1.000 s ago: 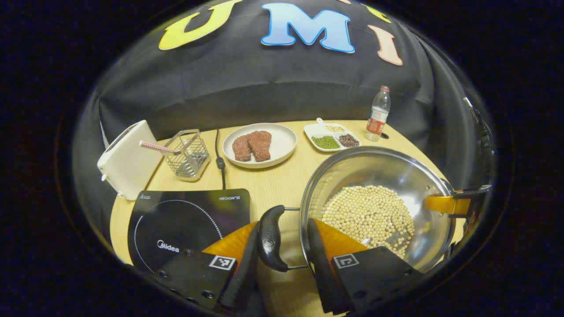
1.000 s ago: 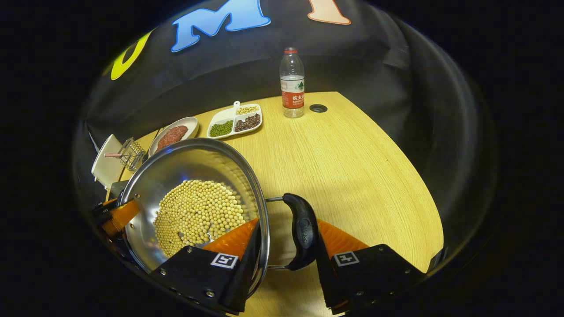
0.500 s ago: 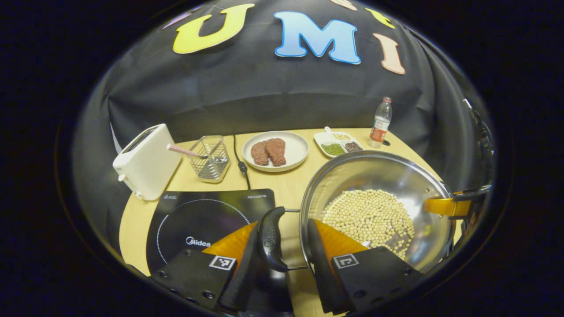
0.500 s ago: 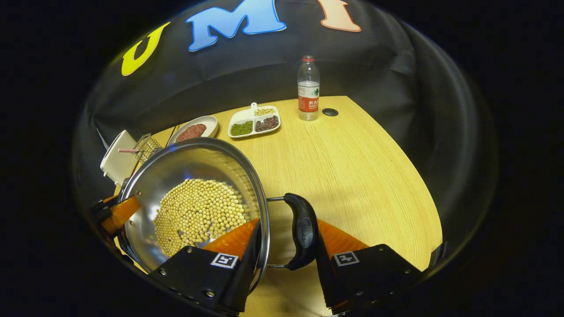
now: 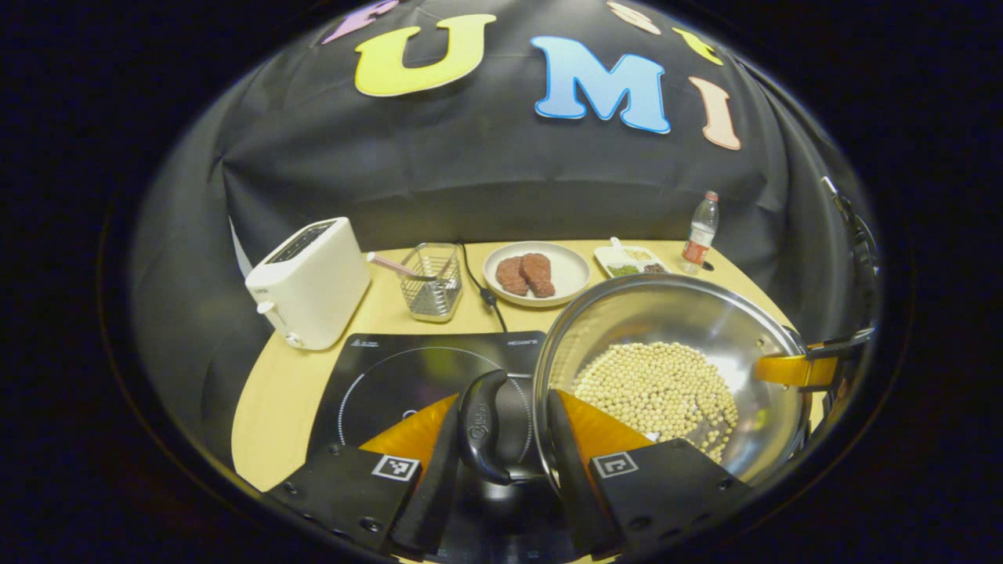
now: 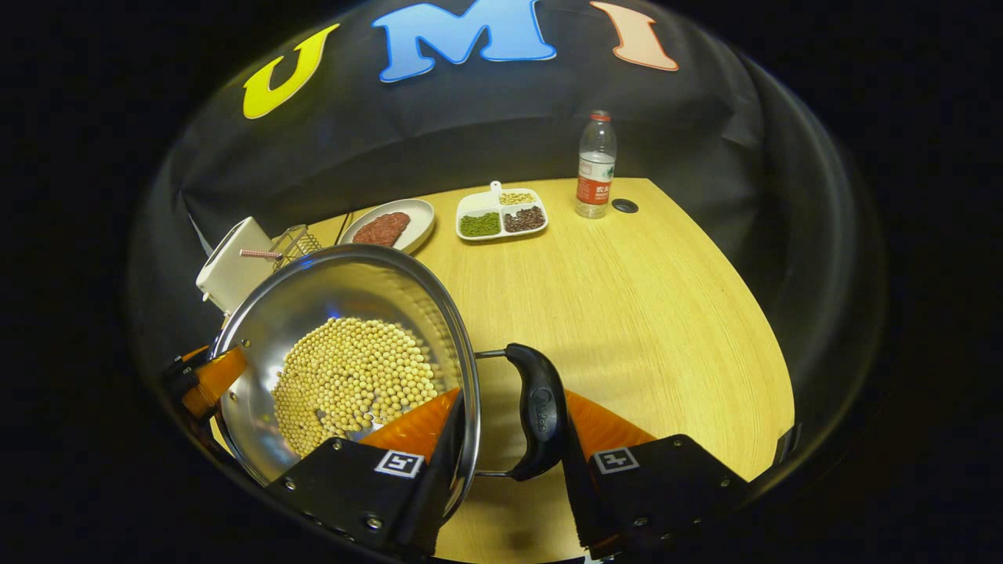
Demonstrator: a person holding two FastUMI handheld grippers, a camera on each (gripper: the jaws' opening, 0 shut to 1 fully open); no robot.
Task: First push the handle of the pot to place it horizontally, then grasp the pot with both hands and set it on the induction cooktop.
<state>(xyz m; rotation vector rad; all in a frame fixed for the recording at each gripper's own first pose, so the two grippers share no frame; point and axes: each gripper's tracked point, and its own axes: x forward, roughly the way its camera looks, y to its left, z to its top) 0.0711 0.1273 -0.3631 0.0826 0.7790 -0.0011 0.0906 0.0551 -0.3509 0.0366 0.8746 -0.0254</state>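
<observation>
With the left gripper [image 5: 501, 439] and right gripper [image 6: 509, 427] each straddling a side handle rather than visibly clamping it, the pot [image 5: 674, 368] hangs above the induction cooktop's [image 5: 376, 376] right edge, so any tilt risks spilling beans [image 6: 353, 380].

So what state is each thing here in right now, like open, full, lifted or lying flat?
Pot: lidless, holding pale beans, carried by both side handles.
Left gripper: shut on the pot's left handle.
Right gripper: shut on the pot's right handle.
Induction cooktop: flat on the table, nothing resting on it; on or off, cannot tell.
Bottle: upright, capped.
Plate: holds two pieces of meat.
Divided dish: compartments filled.
Toaster: upright.
</observation>
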